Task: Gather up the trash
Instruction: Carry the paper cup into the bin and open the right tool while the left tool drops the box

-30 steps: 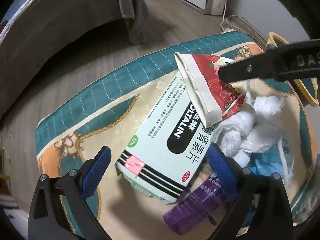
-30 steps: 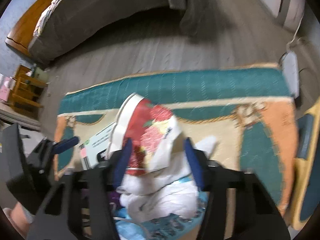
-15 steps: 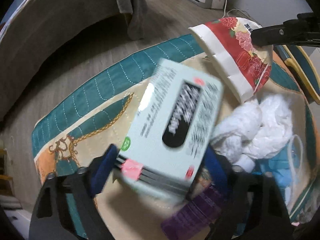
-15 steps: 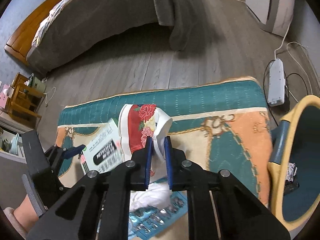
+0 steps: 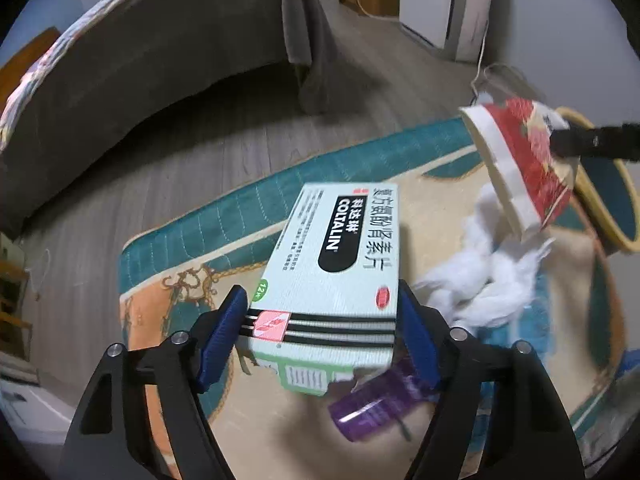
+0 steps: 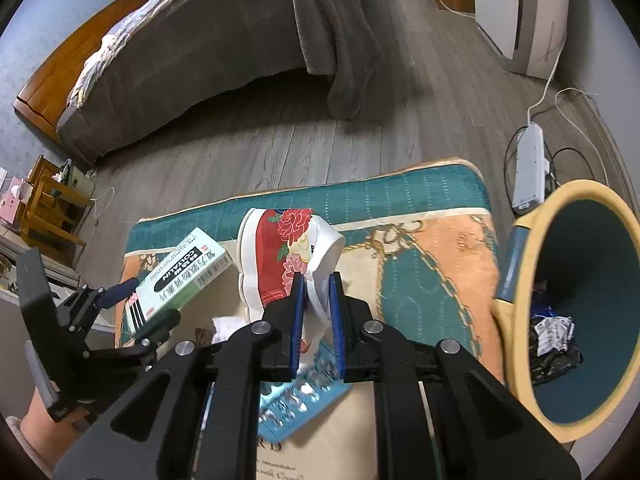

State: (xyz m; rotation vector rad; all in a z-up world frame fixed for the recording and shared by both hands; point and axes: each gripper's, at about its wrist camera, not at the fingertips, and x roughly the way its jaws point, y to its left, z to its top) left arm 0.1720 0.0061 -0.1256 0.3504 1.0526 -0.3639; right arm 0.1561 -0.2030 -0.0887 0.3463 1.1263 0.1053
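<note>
Above the rug (image 6: 440,264):
Left tongs (image 5: 320,316): closed on the medicine box (image 5: 344,256).
Right tongs (image 6: 316,300): pinching the paper cup (image 6: 288,256).

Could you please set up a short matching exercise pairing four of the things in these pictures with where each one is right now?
Things:
1. Pale green cardboard medicine box
2. Crushed red floral paper cup
3. Purple plastic bottle
4. Crumpled foil wrapper

Places:
A. Inside the yellow-rimmed teal bin
B. Pinched in the right gripper
C. Lying on the patterned rug under the lifted box
D. Clamped in the left gripper

Pairs: 1-D, 2-B, 3-C, 4-A
</note>
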